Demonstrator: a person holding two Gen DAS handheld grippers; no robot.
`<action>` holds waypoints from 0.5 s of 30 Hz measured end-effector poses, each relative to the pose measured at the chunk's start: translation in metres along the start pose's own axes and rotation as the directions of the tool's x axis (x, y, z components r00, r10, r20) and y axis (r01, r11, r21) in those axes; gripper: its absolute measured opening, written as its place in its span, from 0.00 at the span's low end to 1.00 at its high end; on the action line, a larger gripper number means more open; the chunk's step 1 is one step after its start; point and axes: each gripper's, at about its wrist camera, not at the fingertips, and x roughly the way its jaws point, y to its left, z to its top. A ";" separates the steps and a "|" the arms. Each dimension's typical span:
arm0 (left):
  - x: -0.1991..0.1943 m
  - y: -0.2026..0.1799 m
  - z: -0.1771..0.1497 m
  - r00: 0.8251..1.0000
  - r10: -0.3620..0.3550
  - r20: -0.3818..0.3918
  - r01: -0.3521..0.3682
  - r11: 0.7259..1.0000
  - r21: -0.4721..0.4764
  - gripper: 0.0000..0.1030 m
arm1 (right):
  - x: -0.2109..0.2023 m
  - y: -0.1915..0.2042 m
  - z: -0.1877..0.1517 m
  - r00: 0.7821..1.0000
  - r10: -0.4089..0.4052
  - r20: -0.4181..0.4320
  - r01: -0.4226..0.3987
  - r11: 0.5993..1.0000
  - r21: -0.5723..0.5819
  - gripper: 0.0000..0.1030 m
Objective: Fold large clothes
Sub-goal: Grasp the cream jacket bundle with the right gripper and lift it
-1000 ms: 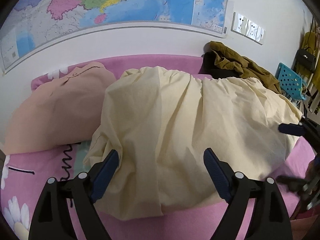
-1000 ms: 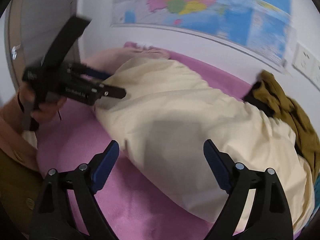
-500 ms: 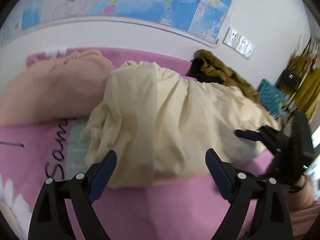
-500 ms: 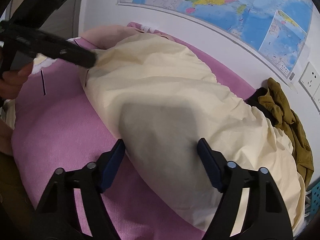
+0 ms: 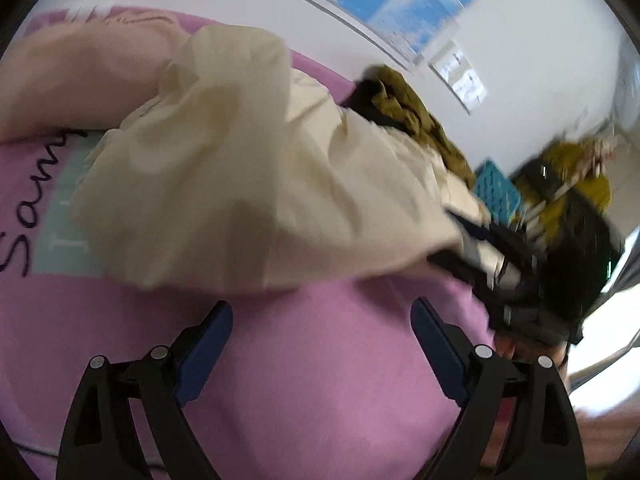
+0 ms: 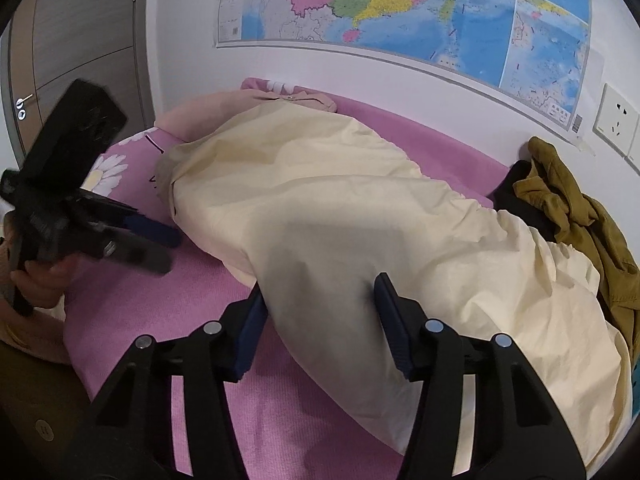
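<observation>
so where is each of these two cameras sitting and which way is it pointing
Left wrist: on the left gripper, jaws open over the pink bedspread, facing the cream garment; the right gripper shows.
Right wrist: on the right gripper, its jaws closing around the garment's edge, facing the wall map; left gripper and hand show.
Shared: garment, bedspread, map, olive jacket.

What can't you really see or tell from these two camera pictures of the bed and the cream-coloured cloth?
- Cream garment: its type; bunched up.
- Black item: mostly hidden under the olive jacket, right wrist view.
- Blanket lettering: cut off by the edge and the cloth, left wrist view.
- Right gripper: jaws have been closing around a fold; contact unclear.
- Left gripper: open over the pink blanket.
</observation>
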 end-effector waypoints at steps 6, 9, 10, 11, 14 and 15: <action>0.001 0.016 0.025 0.995 -0.054 0.085 0.065 0.988 -0.141 0.84 | -0.001 -0.004 -0.001 1.000 0.026 0.012 -0.026 0.999 0.045 0.51; 0.004 0.025 0.037 0.991 -0.070 0.113 0.091 0.976 -0.195 0.84 | -0.001 -0.006 -0.002 0.999 0.039 0.018 -0.040 0.997 0.062 0.51; 0.007 0.026 0.040 0.991 -0.071 0.115 0.095 0.973 -0.210 0.84 | -0.002 -0.007 -0.003 0.999 0.046 0.020 -0.047 0.996 0.071 0.51; 0.009 0.030 0.044 0.992 -0.069 0.110 0.092 0.970 -0.225 0.84 | -0.002 -0.008 -0.003 0.998 0.054 0.021 -0.055 0.995 0.082 0.51; 0.023 0.030 0.054 0.996 -0.011 0.088 0.029 0.978 -0.208 0.81 | -0.002 -0.012 -0.006 0.997 0.077 0.024 -0.079 0.990 0.119 0.53; 0.025 0.027 0.056 0.996 0.006 0.087 0.011 0.981 -0.192 0.80 | -0.003 -0.014 -0.007 0.996 0.086 0.025 -0.089 0.986 0.142 0.55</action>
